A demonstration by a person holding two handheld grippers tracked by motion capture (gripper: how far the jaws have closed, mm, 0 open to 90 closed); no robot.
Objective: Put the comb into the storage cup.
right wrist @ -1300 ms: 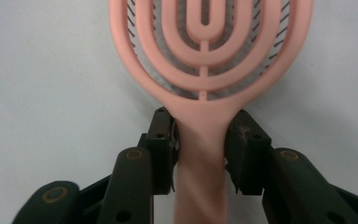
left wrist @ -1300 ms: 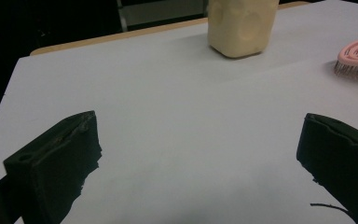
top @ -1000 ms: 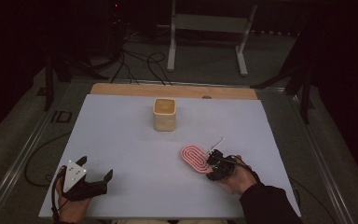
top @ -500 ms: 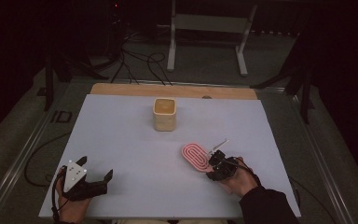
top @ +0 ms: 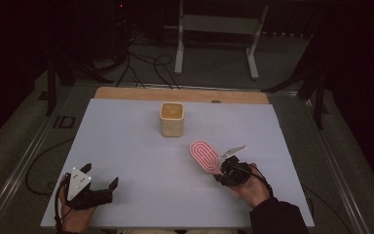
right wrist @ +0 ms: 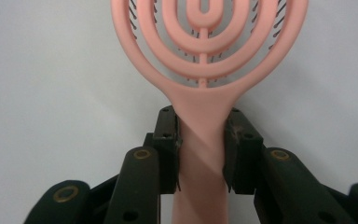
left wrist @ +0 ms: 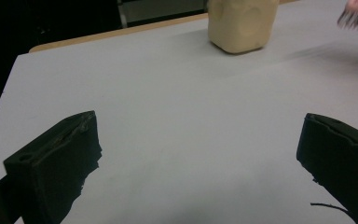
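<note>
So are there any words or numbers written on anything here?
"ID": pale marks on the dark floor left of the table; blurry, so not certain.
No writing can be seen on the pink brush, the beige cup or either gripper.

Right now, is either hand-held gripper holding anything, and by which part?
The right hand-held gripper is shut on the pink hairbrush, clamping its handle just below the head. The left hand-held gripper is open, holding nothing.
</note>
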